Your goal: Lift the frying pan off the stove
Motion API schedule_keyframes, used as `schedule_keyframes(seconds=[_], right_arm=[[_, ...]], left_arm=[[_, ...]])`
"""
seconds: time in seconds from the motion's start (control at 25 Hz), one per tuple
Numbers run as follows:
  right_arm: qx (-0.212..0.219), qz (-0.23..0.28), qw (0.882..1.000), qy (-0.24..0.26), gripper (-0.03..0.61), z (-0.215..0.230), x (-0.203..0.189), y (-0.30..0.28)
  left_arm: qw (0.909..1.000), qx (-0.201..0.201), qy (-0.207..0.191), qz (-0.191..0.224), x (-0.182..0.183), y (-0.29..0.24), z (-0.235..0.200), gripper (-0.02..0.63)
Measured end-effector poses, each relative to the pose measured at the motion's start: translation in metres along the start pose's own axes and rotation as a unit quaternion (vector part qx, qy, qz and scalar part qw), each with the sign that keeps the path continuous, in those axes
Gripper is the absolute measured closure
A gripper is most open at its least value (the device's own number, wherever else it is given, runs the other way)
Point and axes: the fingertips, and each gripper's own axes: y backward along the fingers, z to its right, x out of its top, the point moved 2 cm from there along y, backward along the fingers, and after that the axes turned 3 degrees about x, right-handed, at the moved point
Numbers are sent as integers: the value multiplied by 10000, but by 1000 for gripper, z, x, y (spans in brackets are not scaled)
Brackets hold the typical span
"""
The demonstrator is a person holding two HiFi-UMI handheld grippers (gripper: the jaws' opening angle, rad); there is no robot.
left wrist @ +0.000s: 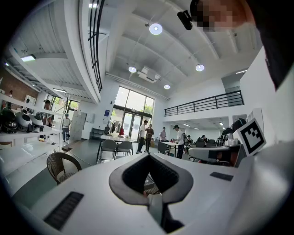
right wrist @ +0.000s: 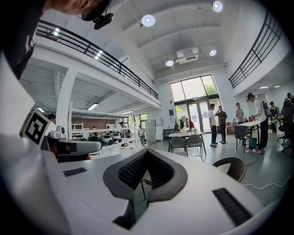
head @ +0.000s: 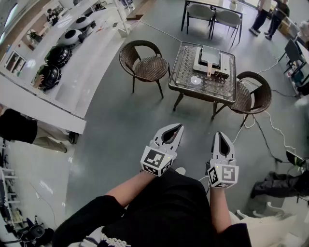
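On a glass-topped low table (head: 183, 87) some way ahead stands a white stove (head: 199, 65). A grey square pan (head: 211, 55) rests on it, its pale handle (head: 210, 71) pointing toward me. Both grippers hang close to my body above the grey floor, far from the table. The tips of my left gripper (head: 179, 127) meet, and it is shut and empty. My right gripper (head: 219, 134) is shut as well, with nothing in it. The left gripper view shows only closed jaws (left wrist: 148, 158) and the hall beyond; the right gripper view (right wrist: 146, 153) shows the same.
Two wicker chairs (head: 145, 62) (head: 253, 96) flank the table. A long white counter (head: 72, 82) with round black-and-white devices runs along the left. A cable (head: 270, 140) trails over the floor at the right. People (head: 270, 17) stand near a far table with chairs (head: 212, 14).
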Motion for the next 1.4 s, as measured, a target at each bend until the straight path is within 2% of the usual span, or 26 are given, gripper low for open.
schedule_keyframes(seconds=[0.2, 0.4, 0.68, 1.08, 1.16, 1.28, 1.4], right_arm=[[63, -2, 10000, 45, 551, 10, -1, 8], [99, 114, 9997, -167, 550, 25, -6, 18], [-47, 184, 9990, -408, 549, 44, -5, 20], [-231, 158, 9992, 293, 549, 56, -2, -16], [-252, 160, 9991, 292, 549, 56, -1, -31], [-297, 74, 9993, 225, 549, 62, -1, -63], [-345, -122, 9991, 211, 549, 74, -1, -101]], left_arm=[[10000, 5, 17, 43, -1, -8, 19, 603], [9997, 173, 46, 166, 1, -14, 30, 603], [9999, 152, -34, -6, 1, -24, 30, 603], [9998, -2, 189, -82, -14, -66, -1, 603], [9999, 1, 37, -99, -12, -76, -11, 603], [9986, 0, -507, -135, -4, -97, -31, 603], [9987, -79, -489, -99, 1, -127, -55, 603]])
